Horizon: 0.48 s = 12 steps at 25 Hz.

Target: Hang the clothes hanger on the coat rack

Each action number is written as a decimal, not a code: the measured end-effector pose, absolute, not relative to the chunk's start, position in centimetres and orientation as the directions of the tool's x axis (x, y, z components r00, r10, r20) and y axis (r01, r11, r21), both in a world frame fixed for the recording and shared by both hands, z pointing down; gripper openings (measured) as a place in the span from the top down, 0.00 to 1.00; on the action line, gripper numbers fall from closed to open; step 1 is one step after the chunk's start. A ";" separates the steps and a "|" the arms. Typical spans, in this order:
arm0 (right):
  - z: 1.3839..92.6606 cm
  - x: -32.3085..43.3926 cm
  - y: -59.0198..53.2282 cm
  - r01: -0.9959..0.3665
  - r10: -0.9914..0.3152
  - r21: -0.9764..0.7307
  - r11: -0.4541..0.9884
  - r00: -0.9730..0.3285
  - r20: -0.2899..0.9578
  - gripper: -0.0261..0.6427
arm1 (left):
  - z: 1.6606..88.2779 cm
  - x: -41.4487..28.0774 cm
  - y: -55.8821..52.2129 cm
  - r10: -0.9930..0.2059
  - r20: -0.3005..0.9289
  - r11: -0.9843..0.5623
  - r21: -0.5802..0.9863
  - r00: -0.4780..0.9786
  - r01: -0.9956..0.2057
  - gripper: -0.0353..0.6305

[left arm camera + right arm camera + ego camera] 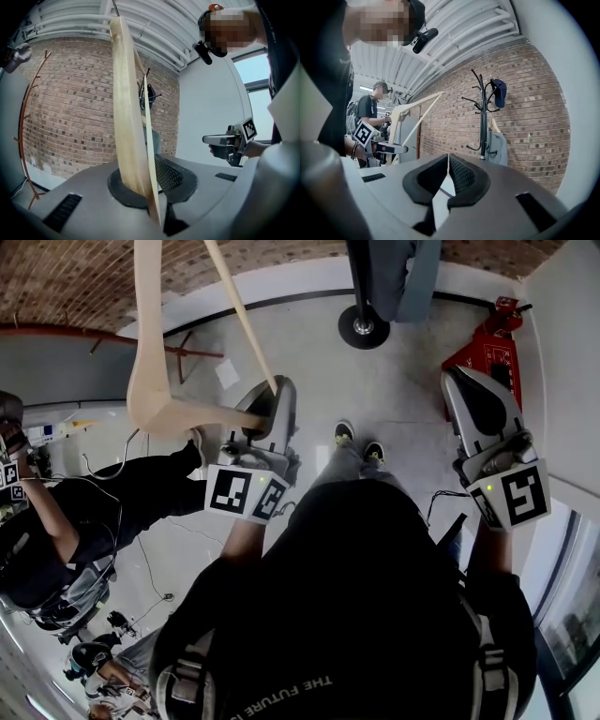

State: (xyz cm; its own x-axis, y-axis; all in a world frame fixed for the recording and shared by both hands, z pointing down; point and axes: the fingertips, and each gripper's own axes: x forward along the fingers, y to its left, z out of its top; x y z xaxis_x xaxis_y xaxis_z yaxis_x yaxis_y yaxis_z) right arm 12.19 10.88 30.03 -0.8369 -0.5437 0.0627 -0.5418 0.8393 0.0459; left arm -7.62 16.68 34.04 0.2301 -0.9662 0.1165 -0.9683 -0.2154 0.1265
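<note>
Head view, looking steeply down: the pale wooden clothes hanger (155,381) is in the grip of my left gripper (265,409). The hanger rises from the jaws toward the top left of the frame, above a pale speckled floor (309,352). In the left gripper view the same hanger (125,117) stands nearly upright. Its lower end is pinched between the dark pads, which are closed onto the wood at the left gripper (150,176).

The black metal coat rack (483,117) stands well apart from the hanger, against a red-brown brick wall (525,108). The right gripper view shows a dark blue cap (499,91) on one upper hook and a grey garment (499,146) hanging lower down. The hanger (401,122) appears far to the left of the rack in that view. From the head view I see only the rack's round black base (364,326).

My right gripper (448,161) holds nothing; its two jaws meet at the tips. In the head view it (461,381) points forward on the right, near a red metal trolley (492,348).

A second person in black clothing (94,512) sits at the left. A thin reddish branching stand (23,126) stands by the wall at the left edge of the left gripper view.
</note>
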 end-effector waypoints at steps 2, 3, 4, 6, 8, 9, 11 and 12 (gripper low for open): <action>30.2 11.9 10.1 -0.549 -0.551 0.051 0.834 -0.831 0.068 0.93 | 34.4 -7.9 15.9 -0.965 0.119 -0.220 0.121 0.234 -0.968 0.88; 30.1 11.7 9.6 -0.556 -0.559 0.052 0.829 -0.826 0.072 0.93 | 34.5 -8.2 15.5 -0.964 0.119 -0.223 0.122 0.237 -0.967 0.88; 30.0 11.5 9.1 -0.563 -0.566 0.053 0.824 -0.821 0.074 0.93 | 34.6 -8.5 15.0 -0.963 0.119 -0.226 0.124 0.241 -0.966 0.88; 29.6 10.8 8.0 -0.572 -0.575 0.063 0.818 -0.815 0.075 0.93 | 34.6 -9.3 13.9 -0.962 0.115 -0.233 0.133 0.248 -0.963 0.88; 29.4 9.8 7.0 -0.575 -0.580 0.081 0.814 -0.811 0.078 0.93 | 34.7 -10.2 12.6 -0.960 0.113 -0.239 0.142 0.255 -0.961 0.88; 29.4 9.3 6.5 -0.575 -0.582 0.091 0.813 -0.809 0.082 0.93 | 34.8 -10.7 12.0 -0.960 0.111 -0.242 0.144 0.258 -0.960 0.88; 29.2 8.3 5.3 -0.577 -0.587 0.115 0.808 -0.804 0.089 0.93 | 34.9 -11.8 10.6 -0.958 0.106 -0.250 0.145 0.266 -0.957 0.88; 29.1 7.8 4.6 -0.581 -0.592 0.127 0.804 -0.801 0.089 0.93 | 34.9 -12.4 9.8 -0.957 0.102 -0.257 0.145 0.273 -0.956 0.88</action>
